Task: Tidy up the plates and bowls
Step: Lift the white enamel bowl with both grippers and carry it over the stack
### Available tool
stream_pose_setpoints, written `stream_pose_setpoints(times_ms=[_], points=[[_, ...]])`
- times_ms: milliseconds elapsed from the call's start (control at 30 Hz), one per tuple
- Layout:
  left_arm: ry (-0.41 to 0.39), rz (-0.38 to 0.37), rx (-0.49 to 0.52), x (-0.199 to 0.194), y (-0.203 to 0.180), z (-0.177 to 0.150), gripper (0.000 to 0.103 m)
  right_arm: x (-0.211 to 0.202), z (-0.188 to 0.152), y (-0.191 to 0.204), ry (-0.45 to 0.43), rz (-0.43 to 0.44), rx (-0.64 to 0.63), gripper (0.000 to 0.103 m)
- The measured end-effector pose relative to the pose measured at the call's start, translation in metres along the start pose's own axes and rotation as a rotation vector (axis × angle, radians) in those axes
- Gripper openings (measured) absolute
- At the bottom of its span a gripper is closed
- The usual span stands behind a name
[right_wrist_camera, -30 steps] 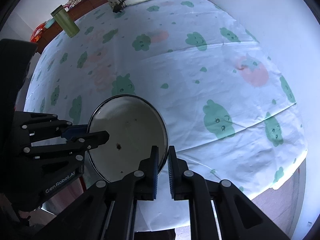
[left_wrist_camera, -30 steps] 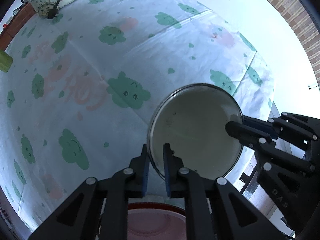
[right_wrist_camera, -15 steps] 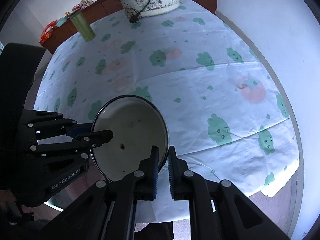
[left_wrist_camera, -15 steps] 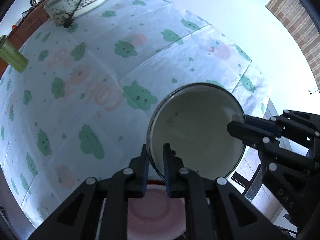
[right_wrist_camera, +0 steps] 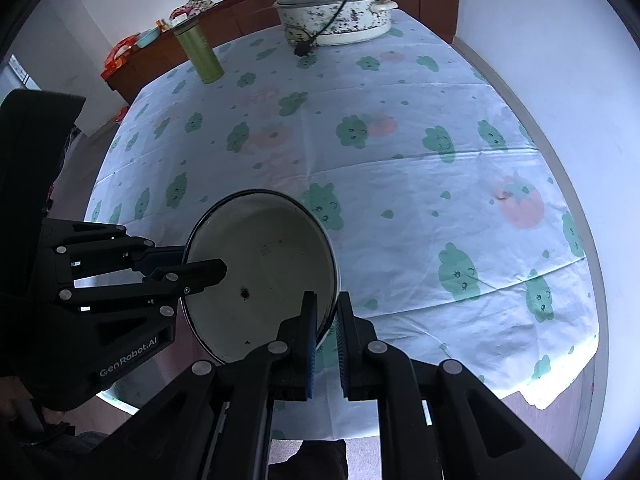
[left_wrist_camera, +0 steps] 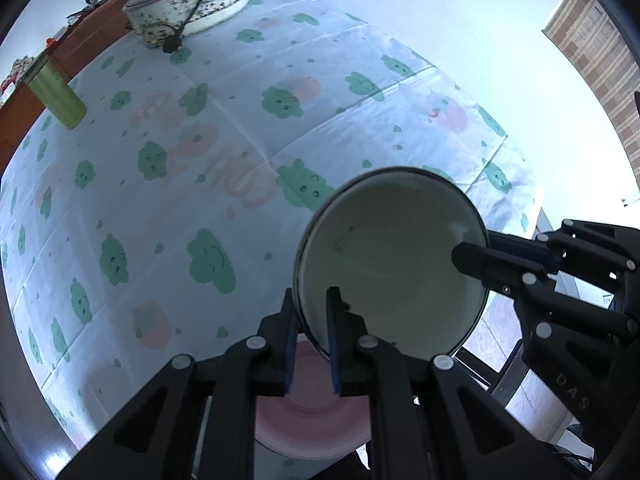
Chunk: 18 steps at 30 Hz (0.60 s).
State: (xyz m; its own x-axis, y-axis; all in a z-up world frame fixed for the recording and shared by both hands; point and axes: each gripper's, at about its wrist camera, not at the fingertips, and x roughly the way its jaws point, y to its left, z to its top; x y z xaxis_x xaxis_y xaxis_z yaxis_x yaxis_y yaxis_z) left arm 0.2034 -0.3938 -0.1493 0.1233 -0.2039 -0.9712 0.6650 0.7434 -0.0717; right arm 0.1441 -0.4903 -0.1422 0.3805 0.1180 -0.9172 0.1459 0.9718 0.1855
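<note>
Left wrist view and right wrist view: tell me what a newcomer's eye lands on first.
First, the white enamel bowl held in the air over the near table edge, the left tool and the right tool each shut on its rim from opposite sides. Next, the cloud-print tablecloth covering the table, with a speckled lidded pot and a green tumbler at its far end.

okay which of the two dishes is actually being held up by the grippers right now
The white enamel bowl, with its dark rim: both the left gripper and the right gripper pinch its edge. The pink plate sits lower, under the left gripper, ungripped.
</note>
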Motion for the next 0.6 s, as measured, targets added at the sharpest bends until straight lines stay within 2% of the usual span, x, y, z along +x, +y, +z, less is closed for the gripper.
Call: stream_pose_setpoints(times_ms=[600], points=[[-0.009, 0.033, -0.070, -0.015, 0.012, -0.030, 0.010, -0.007, -0.009, 0.027, 0.001, 0.042, -0.094, 0.010]])
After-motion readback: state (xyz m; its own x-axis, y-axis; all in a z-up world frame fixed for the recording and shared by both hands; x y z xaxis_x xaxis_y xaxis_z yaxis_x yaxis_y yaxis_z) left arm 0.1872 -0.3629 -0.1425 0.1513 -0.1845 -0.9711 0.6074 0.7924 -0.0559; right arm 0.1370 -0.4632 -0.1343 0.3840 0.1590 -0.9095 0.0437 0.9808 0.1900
